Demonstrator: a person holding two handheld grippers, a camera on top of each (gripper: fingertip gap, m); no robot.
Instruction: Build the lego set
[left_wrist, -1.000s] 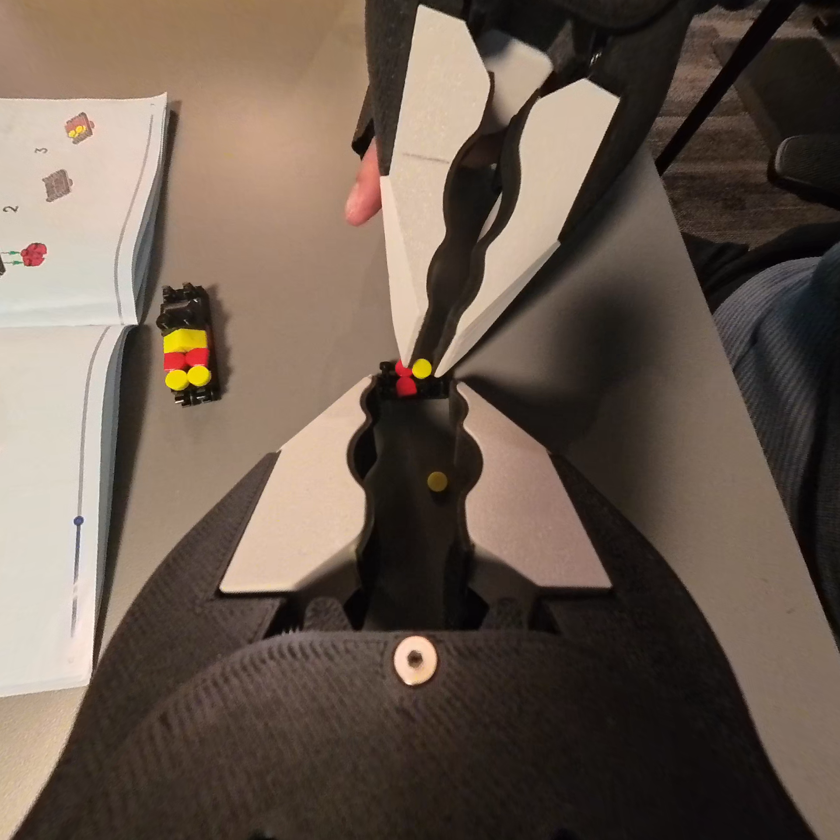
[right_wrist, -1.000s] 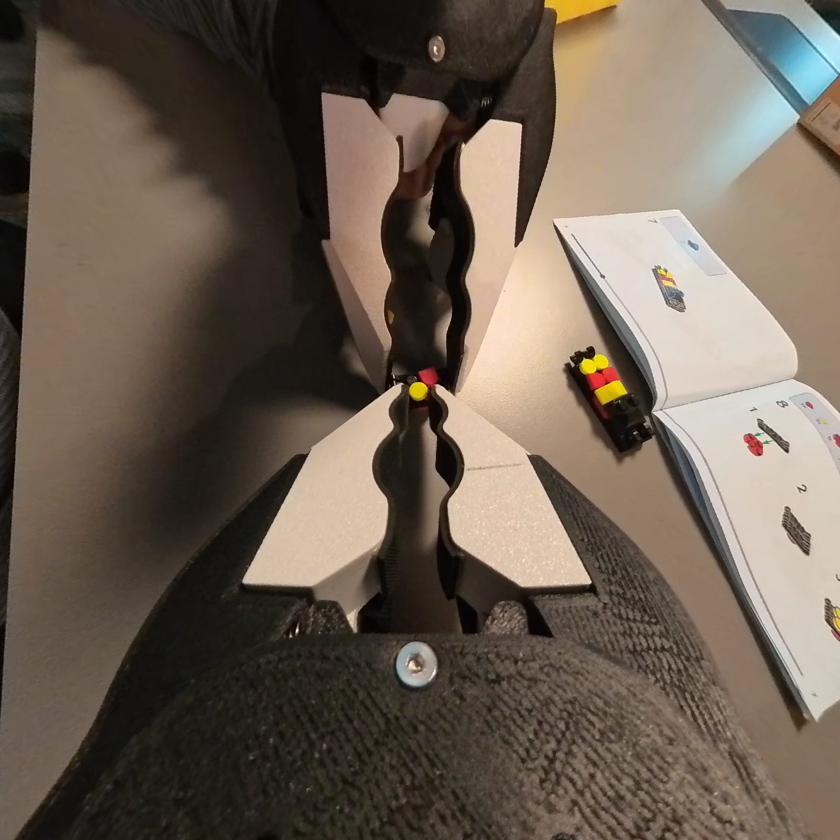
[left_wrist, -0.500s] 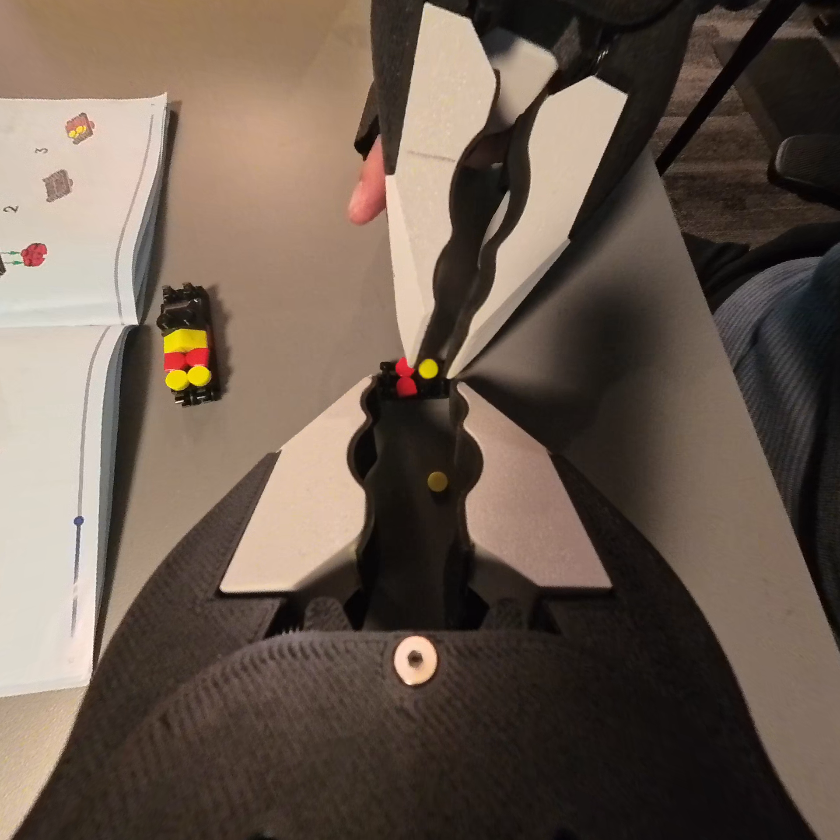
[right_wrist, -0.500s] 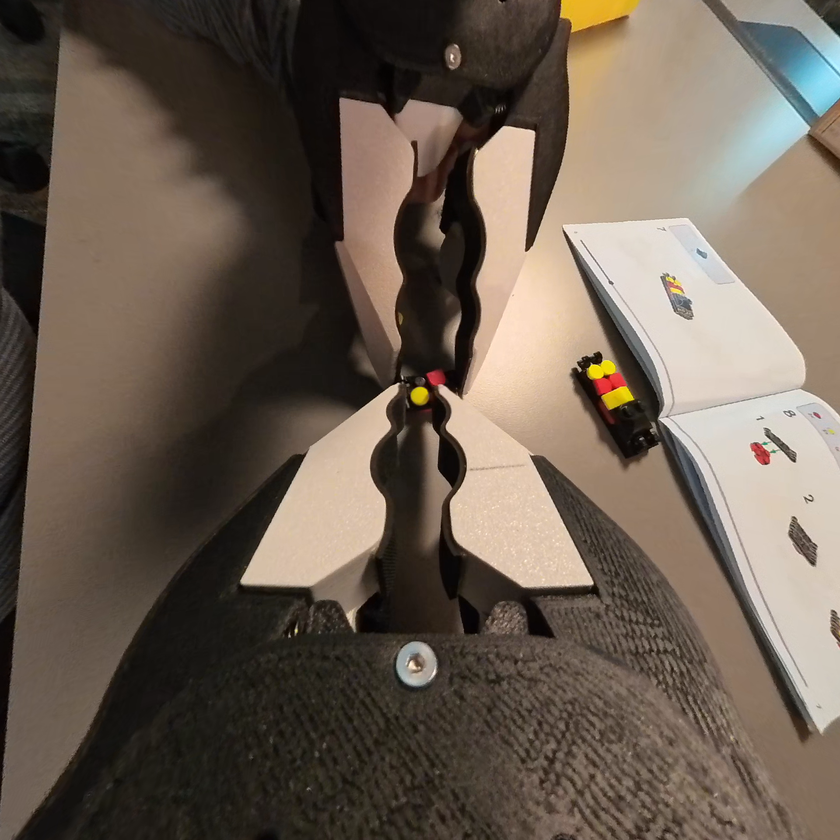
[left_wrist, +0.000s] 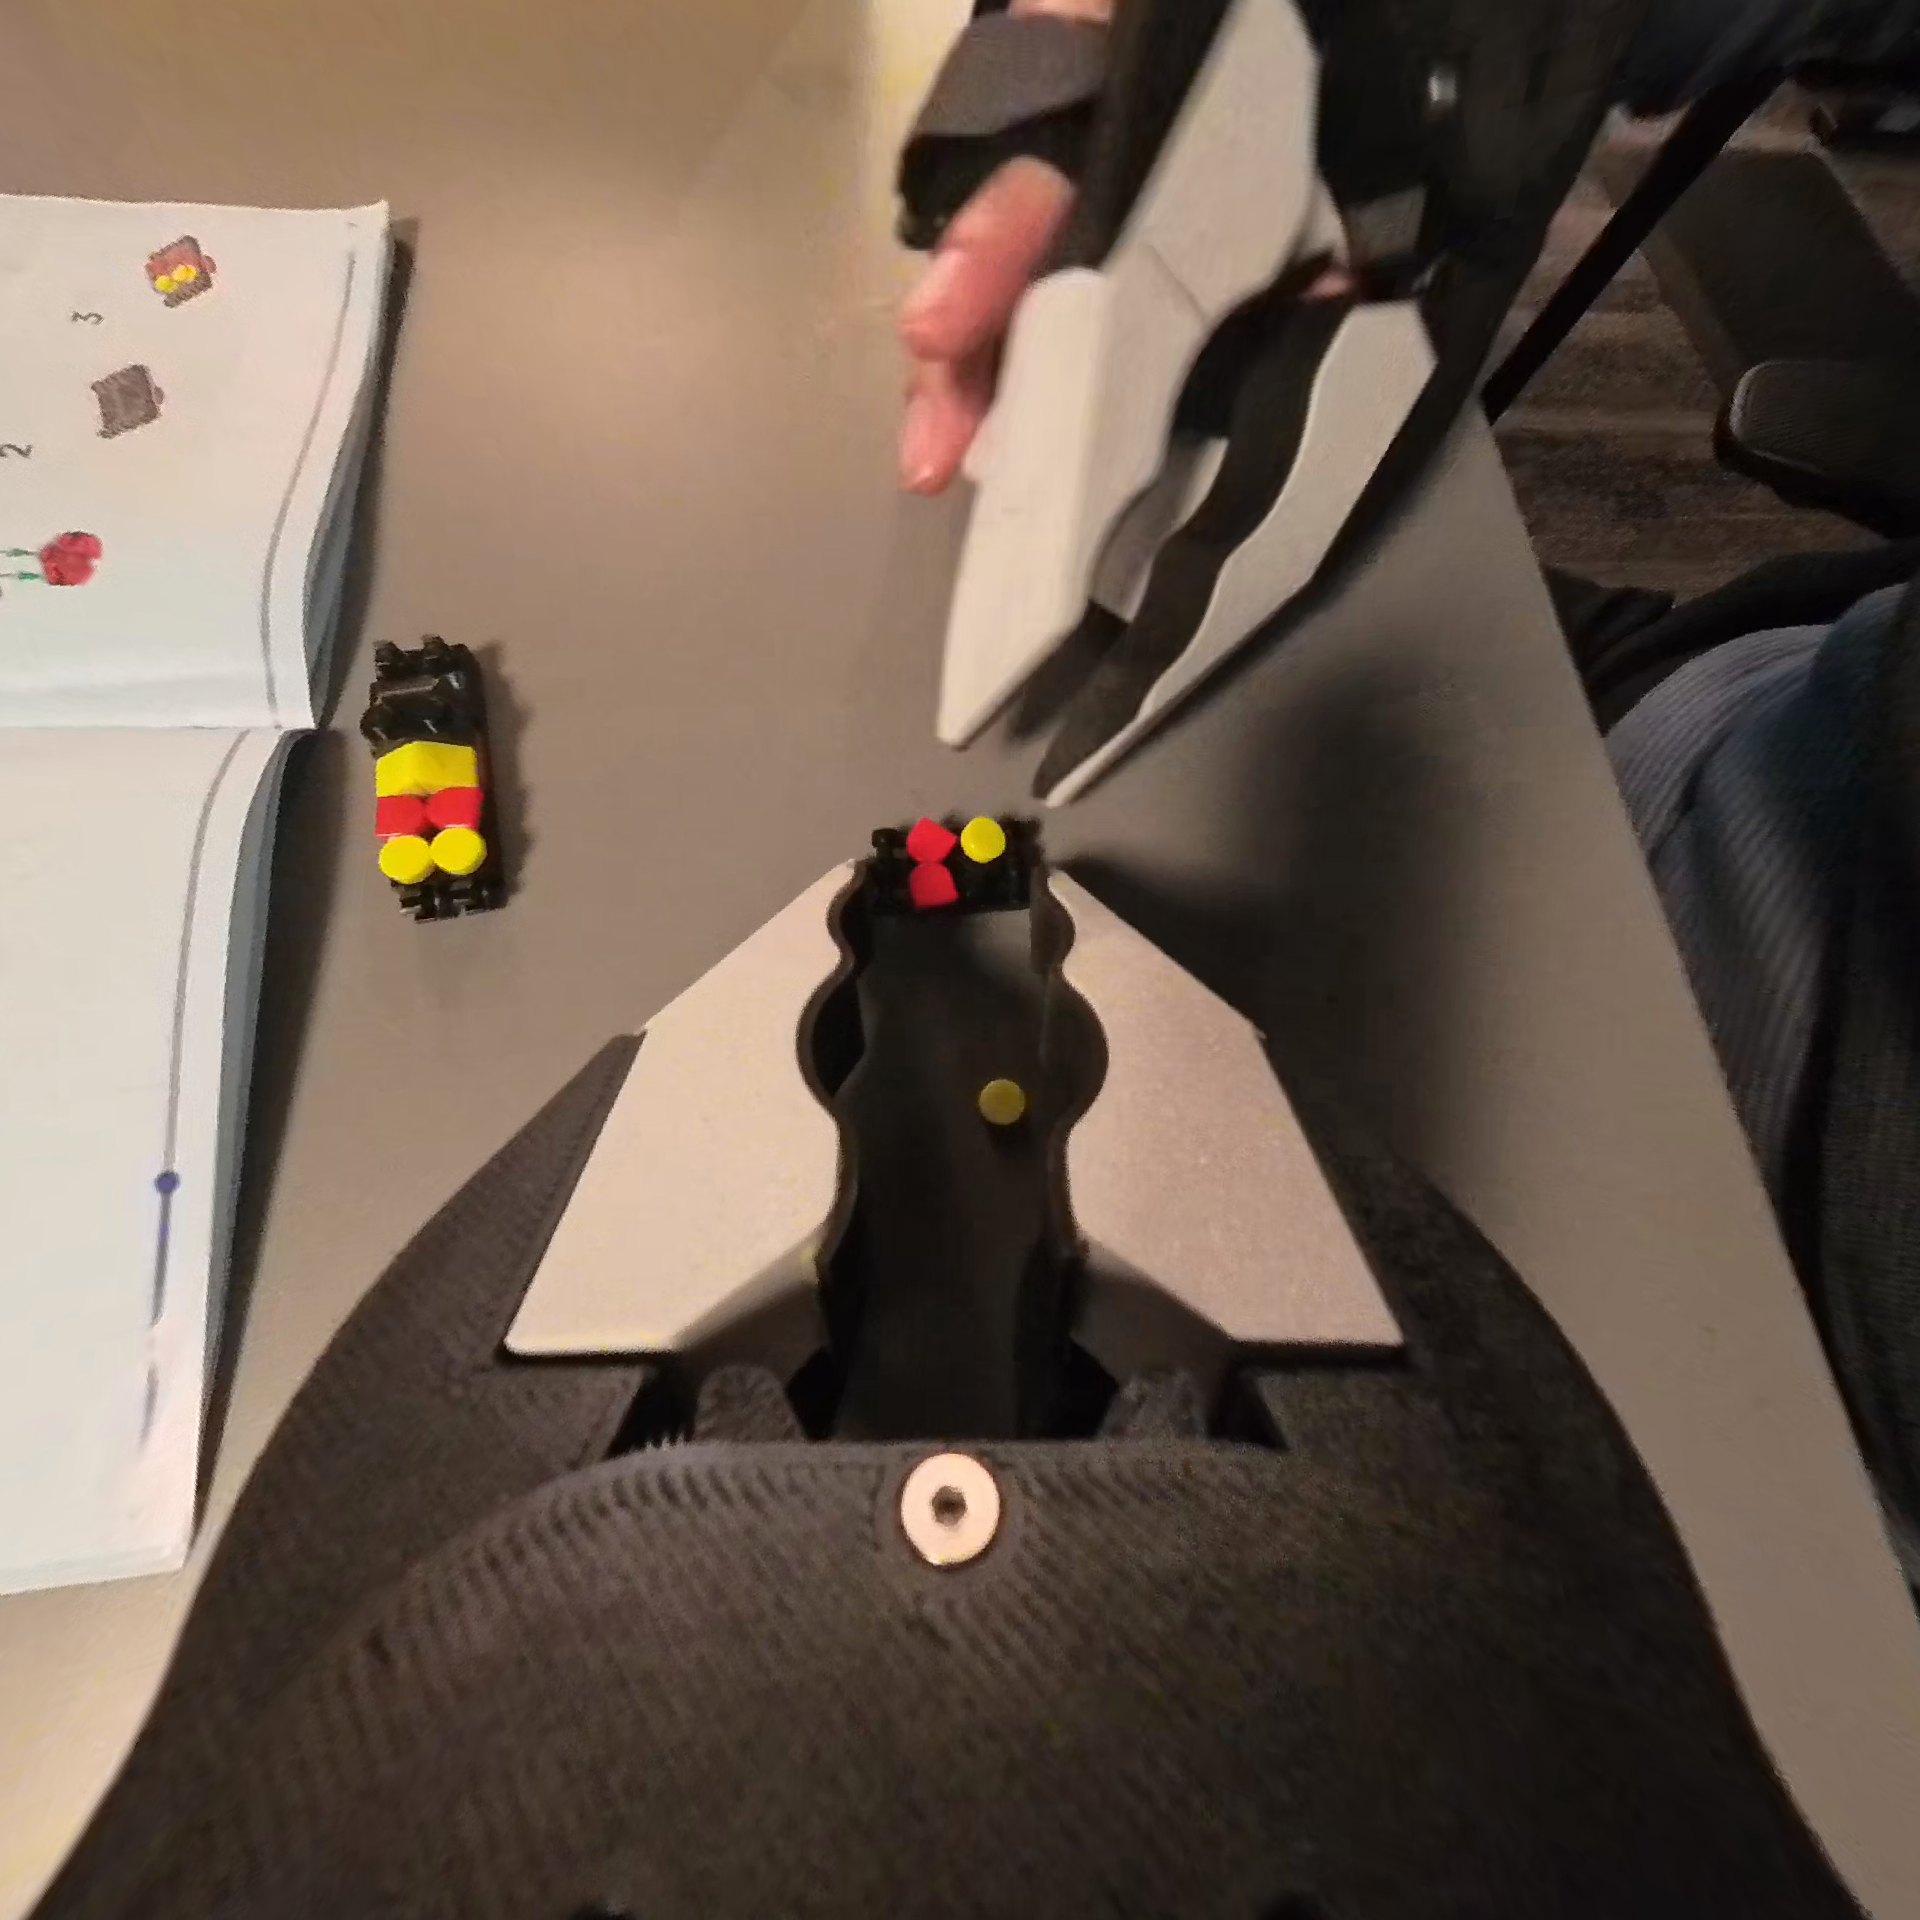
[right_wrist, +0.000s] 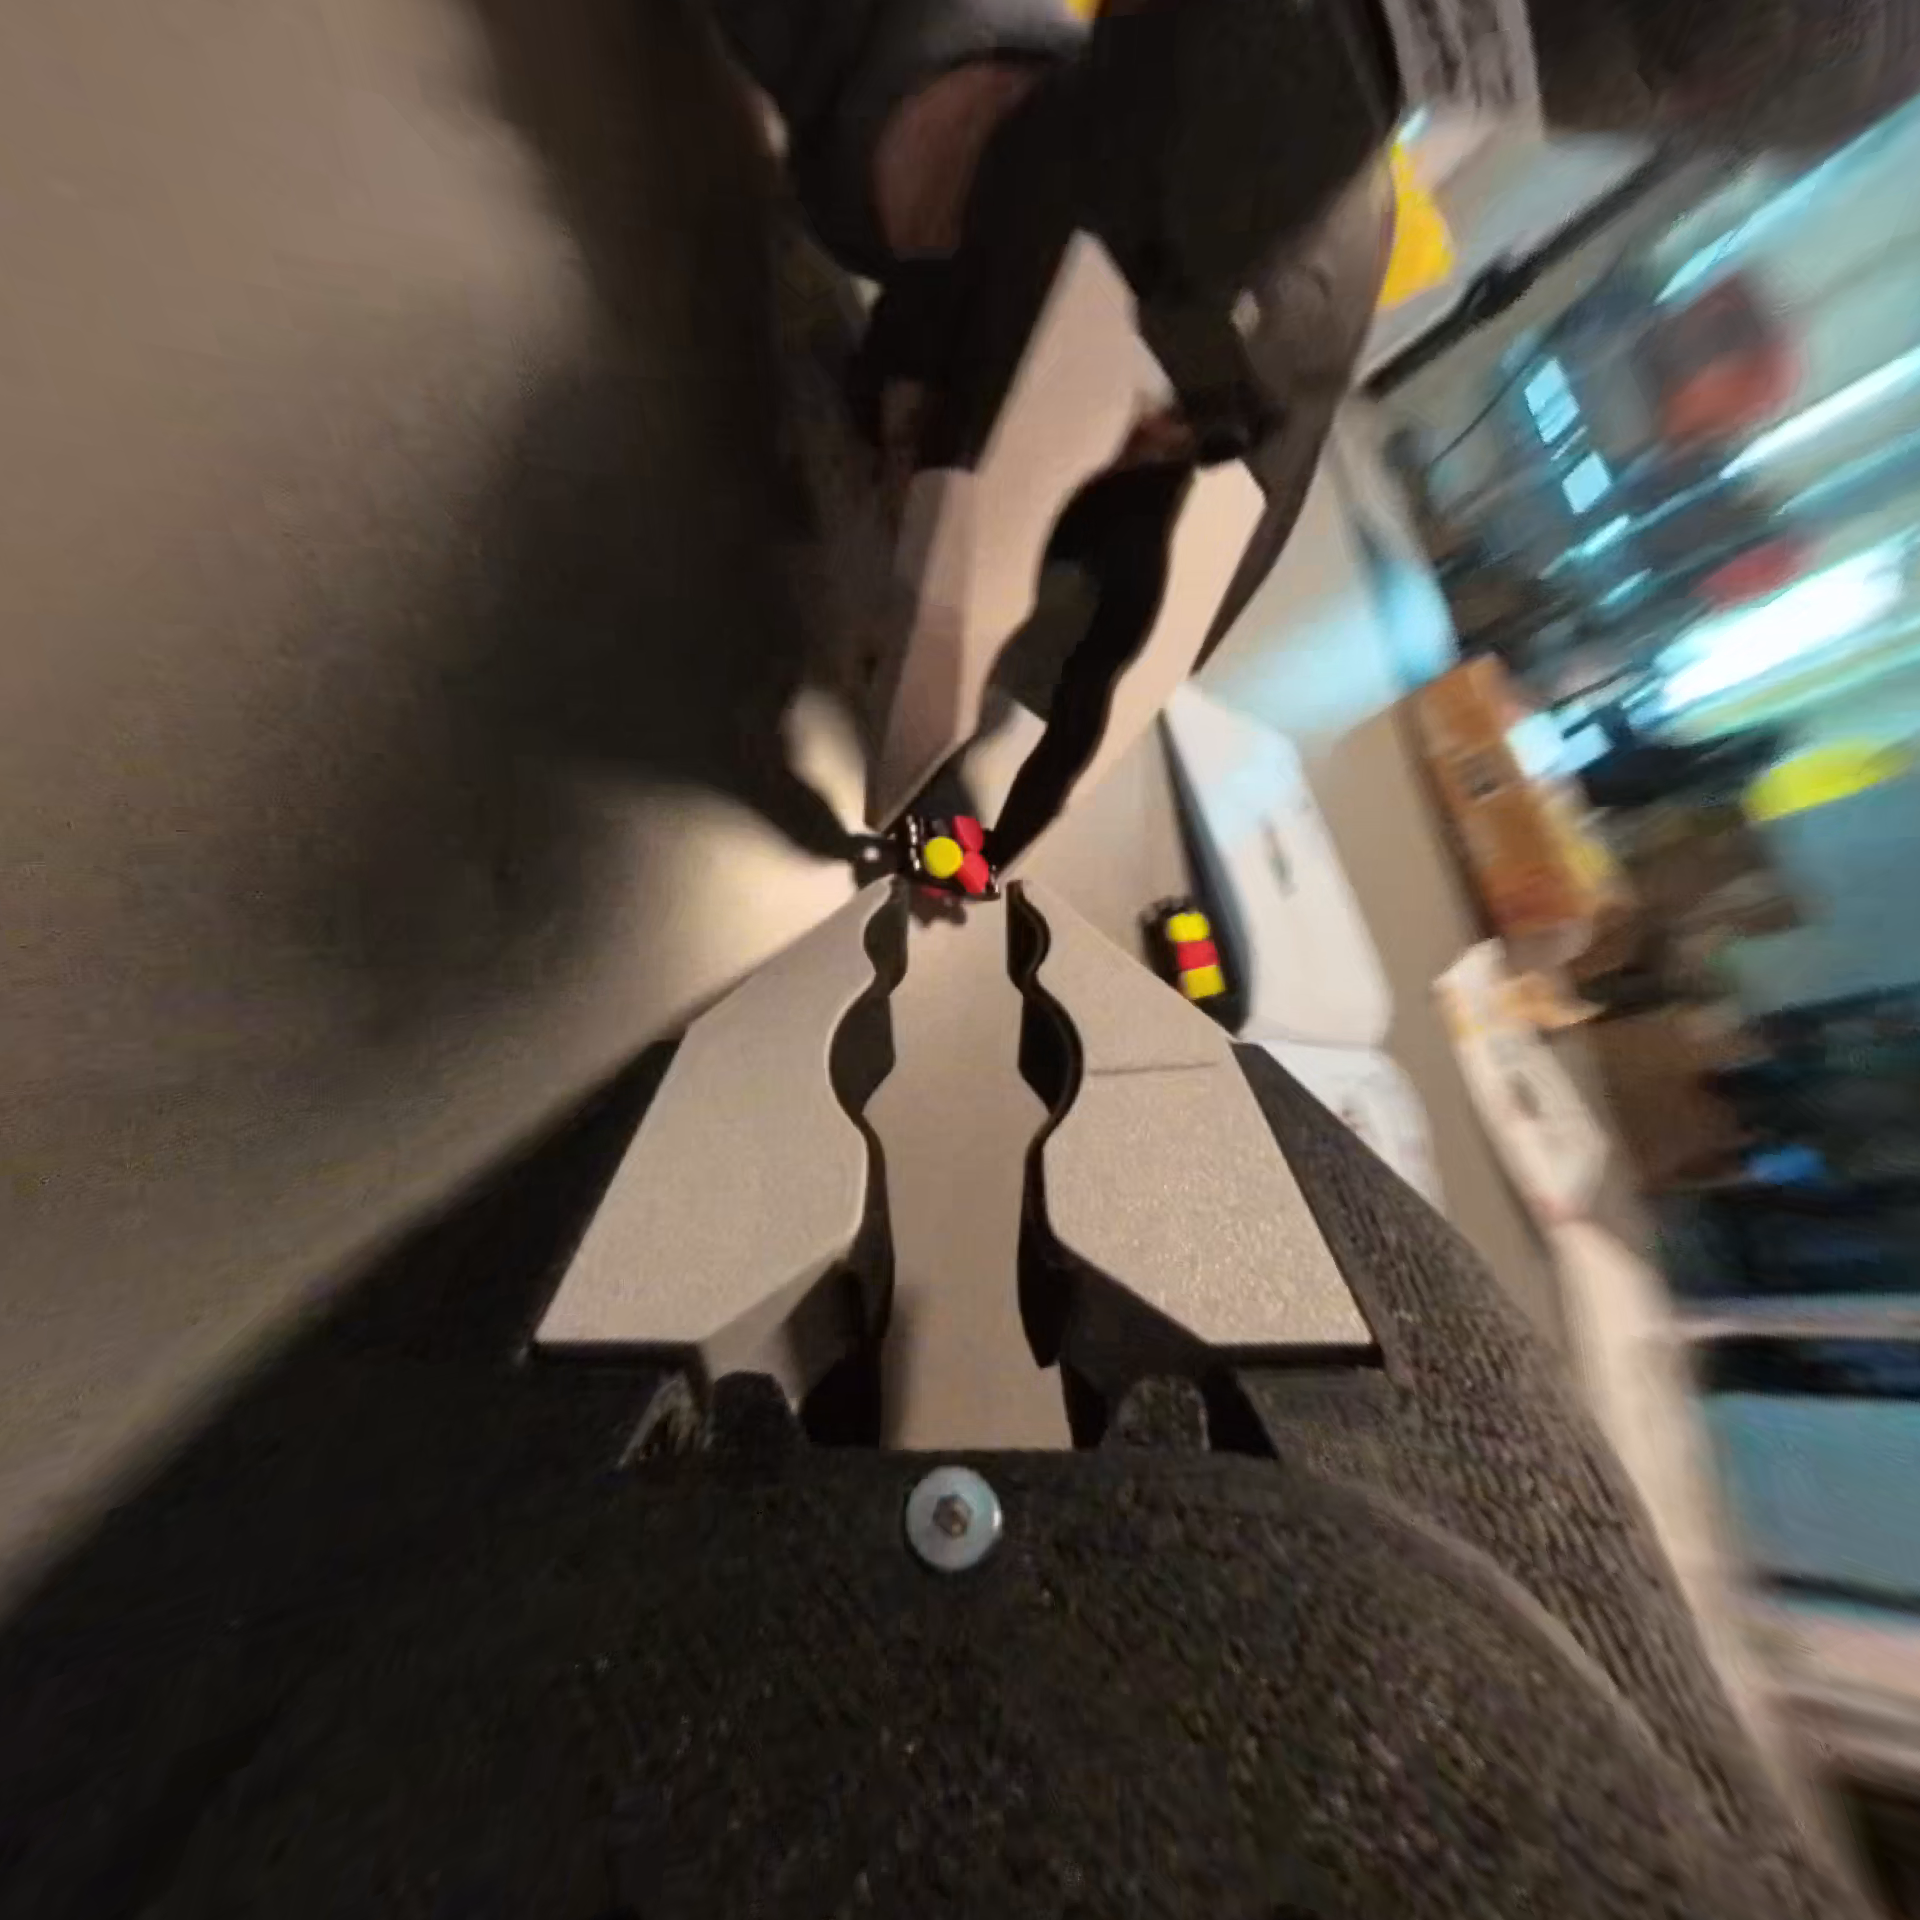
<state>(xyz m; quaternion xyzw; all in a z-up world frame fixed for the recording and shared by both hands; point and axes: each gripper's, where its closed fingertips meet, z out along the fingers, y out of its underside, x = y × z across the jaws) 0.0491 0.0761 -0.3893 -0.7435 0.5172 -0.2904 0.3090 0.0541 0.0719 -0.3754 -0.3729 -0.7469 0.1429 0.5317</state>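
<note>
The left gripper (left_wrist: 954, 883) held a small black lego piece (left_wrist: 956, 871) tight between its fingers, just above the grey surface (left_wrist: 675, 520). The piece had two red bits and one yellow stud on top. The right gripper (left_wrist: 1013, 764) was near it but not touching, its fingers a little apart and holding nothing. A loose yellow stud (left_wrist: 1002, 1101) sat between the left fingers. A finished lego block (left_wrist: 434, 781) lay beside the open booklet (left_wrist: 156, 499). The step looked like adding studs. Next, the right gripper probably needed to fetch another stud and press it on.
</note>
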